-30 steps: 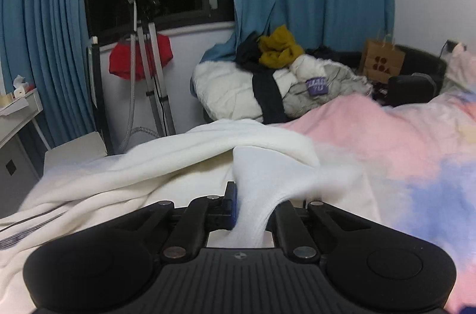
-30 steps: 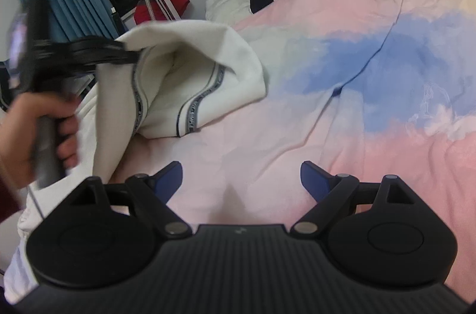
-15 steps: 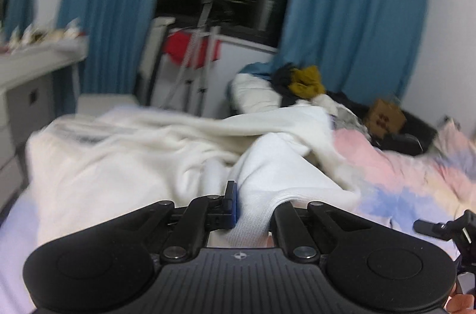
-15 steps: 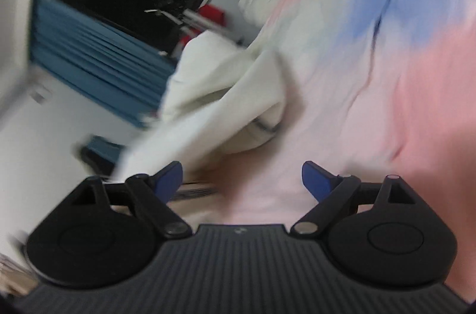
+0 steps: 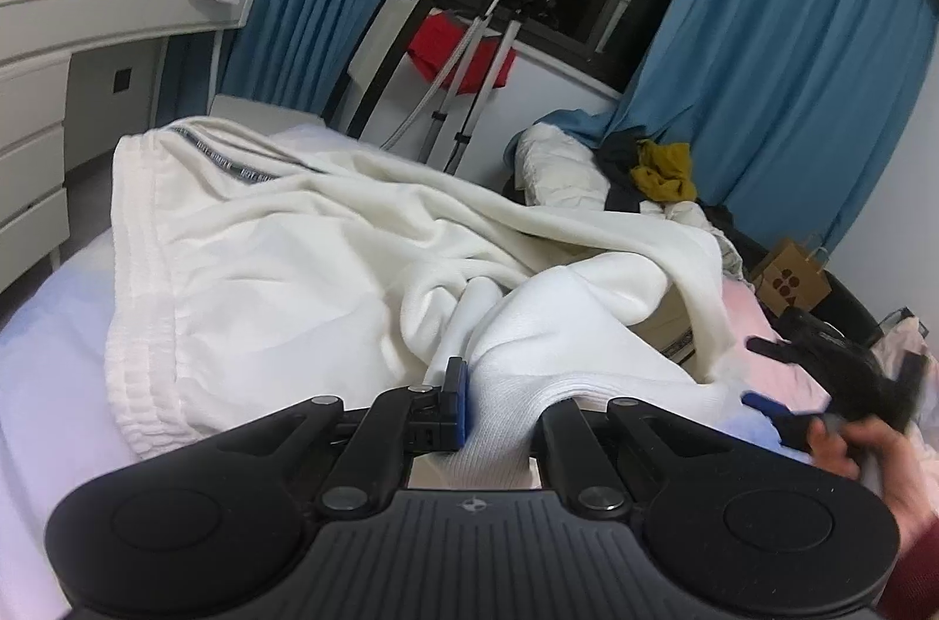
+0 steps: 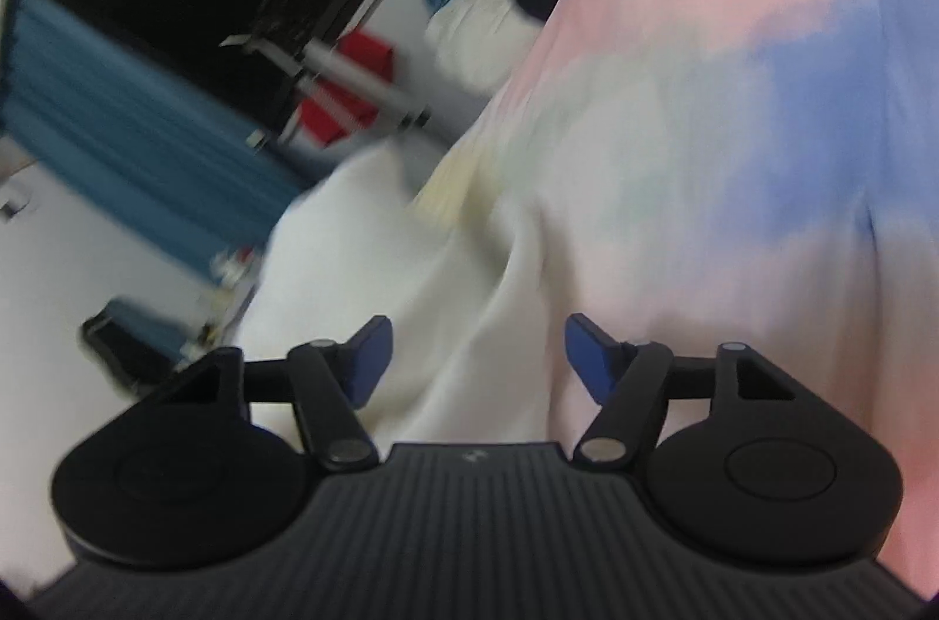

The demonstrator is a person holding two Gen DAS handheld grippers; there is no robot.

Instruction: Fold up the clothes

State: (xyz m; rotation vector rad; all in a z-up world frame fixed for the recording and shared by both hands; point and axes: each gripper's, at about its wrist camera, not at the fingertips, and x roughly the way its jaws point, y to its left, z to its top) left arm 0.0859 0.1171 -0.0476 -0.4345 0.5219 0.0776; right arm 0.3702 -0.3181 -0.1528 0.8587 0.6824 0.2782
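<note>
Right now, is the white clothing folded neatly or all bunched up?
Bunched up: the white garment lies rumpled across the bed, one part pinched in the left gripper.

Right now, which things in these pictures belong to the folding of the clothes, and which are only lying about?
Belong to the job:
- white garment, spread on the bed
- left gripper, shut on its fold
- right gripper, closing, white cloth between its jaws, not gripped
- pastel bedspread

Only lying about:
- clothes pile
- paper bag
- red cloth
- desk
</note>
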